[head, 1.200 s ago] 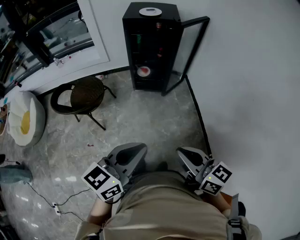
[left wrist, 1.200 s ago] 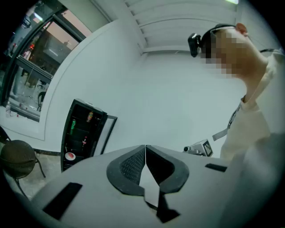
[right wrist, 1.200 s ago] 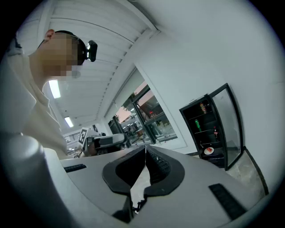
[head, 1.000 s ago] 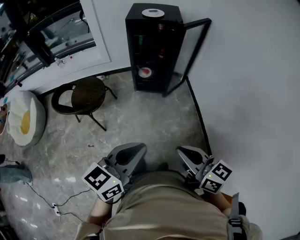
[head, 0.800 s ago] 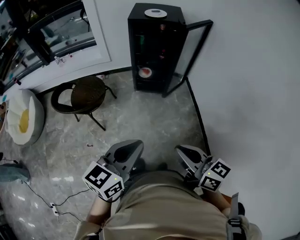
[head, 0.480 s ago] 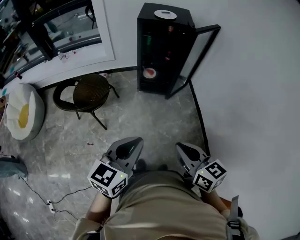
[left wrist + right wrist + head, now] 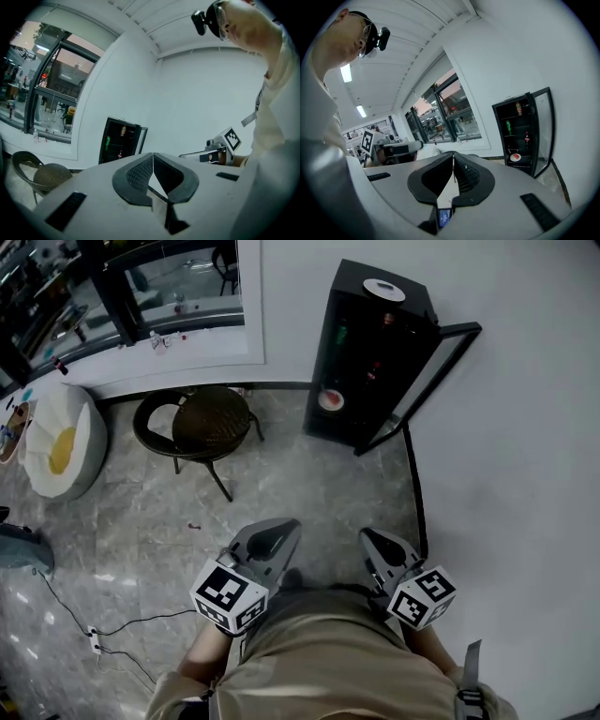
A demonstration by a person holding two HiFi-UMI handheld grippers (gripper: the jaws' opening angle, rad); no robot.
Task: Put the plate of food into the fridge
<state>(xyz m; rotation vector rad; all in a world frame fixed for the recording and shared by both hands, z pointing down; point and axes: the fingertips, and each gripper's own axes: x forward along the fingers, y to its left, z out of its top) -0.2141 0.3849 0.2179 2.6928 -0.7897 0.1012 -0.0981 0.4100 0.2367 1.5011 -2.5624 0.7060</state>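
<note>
A small black fridge (image 7: 375, 352) stands against the white wall with its glass door (image 7: 427, 381) swung open to the right. On its lower shelf sits a white plate of red food (image 7: 328, 400), which also shows in the right gripper view as the plate (image 7: 515, 157). Both grippers are held close to the person's waist, well back from the fridge. My left gripper (image 7: 277, 538) is shut with nothing between its jaws. My right gripper (image 7: 375, 545) is shut and empty too. Bottles stand on the fridge's upper shelves.
A round dark wicker chair (image 7: 199, 423) stands left of the fridge. A white beanbag with a yellow patch (image 7: 58, 451) lies at the far left. A cable and power strip (image 7: 94, 641) trail over the marble floor. A white disc (image 7: 382, 289) rests on the fridge top.
The head view has swung left, so the fridge and chair now sit further right and lower in the picture. Both grippers stay shut and held close to the body.
</note>
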